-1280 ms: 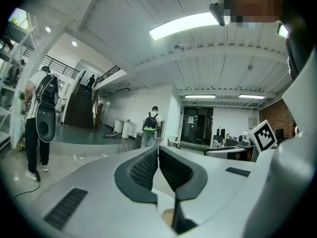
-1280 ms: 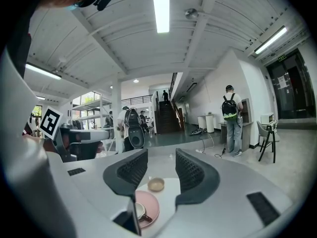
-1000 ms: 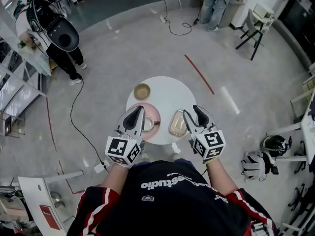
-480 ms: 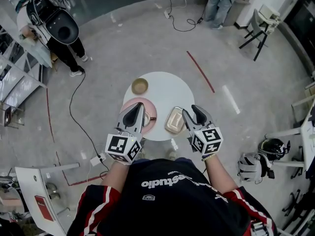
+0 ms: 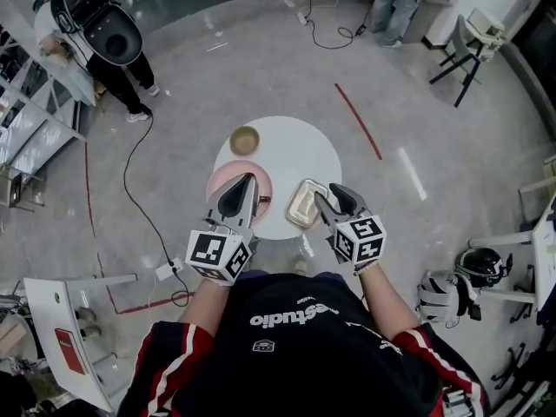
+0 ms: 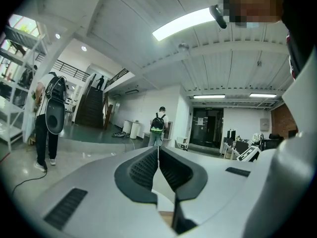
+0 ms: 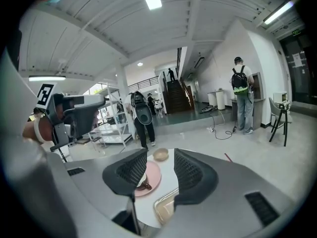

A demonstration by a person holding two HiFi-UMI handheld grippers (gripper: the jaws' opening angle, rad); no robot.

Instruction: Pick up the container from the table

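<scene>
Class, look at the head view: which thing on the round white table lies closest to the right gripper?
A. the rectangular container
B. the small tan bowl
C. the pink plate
A: the rectangular container lies at the table's near edge, right beside the right gripper, whose jaws are opening with nothing held between them. The pink plate and the small tan bowl sit further left.

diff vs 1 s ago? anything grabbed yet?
Right claw has dropped closer to the table beside the container, its jaws opening a little wider; nothing is between them, nothing grabbed. Unchanged: left claw shut above the pink plate; container, plate and bowl sit where they were on the round table.
</scene>
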